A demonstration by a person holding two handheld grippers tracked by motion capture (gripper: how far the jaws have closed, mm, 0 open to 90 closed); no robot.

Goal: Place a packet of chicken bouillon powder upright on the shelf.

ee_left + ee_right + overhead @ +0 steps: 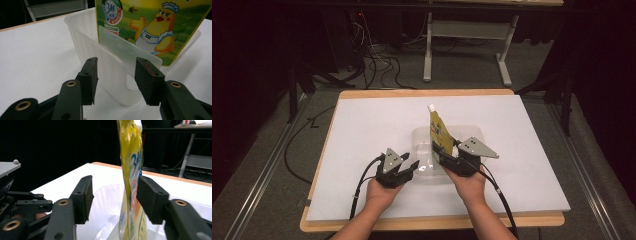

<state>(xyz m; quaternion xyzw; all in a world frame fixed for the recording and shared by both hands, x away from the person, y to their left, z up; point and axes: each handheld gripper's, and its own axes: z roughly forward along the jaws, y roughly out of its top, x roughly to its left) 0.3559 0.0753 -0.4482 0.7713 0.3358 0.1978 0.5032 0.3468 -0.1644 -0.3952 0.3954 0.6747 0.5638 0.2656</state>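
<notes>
White tabletop [362, 130] bears one clear tub [422, 145] holding one yellow pouch [439, 131] (upright); two tools, left [412, 165] and right [438, 150], spread.

White table [362, 130], floor cables [379, 62]

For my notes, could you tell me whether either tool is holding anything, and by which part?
Nothing is gripped. The right tool stands open around the yellow pouch; the left tool stands open before the clear tub.
</notes>
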